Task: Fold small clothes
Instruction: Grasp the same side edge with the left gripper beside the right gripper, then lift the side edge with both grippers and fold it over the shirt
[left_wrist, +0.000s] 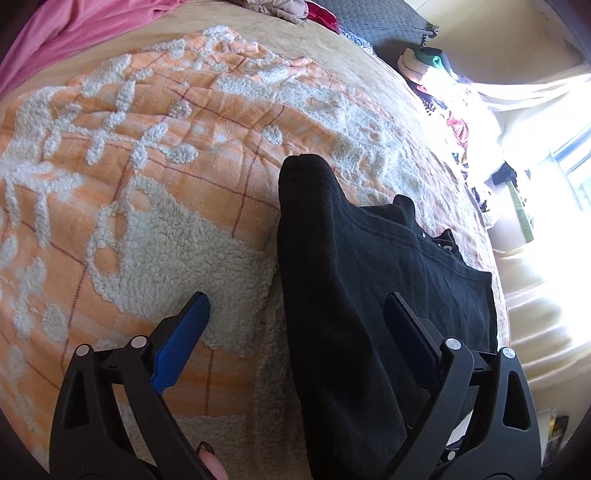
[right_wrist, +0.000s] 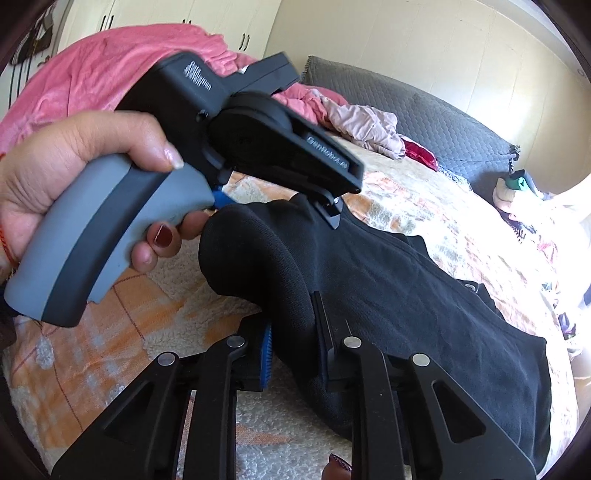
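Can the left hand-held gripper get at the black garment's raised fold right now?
Probably yes. The left hand-held gripper is open, with the black garment already between its fingers and nothing in between; the right hand-held gripper pinches it nearer.

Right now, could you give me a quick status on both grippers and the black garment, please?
Right gripper shut on black garment. Left gripper open, garment between its fingers, not pinched. Garment partly folded on bedspread. Nothing in the way.
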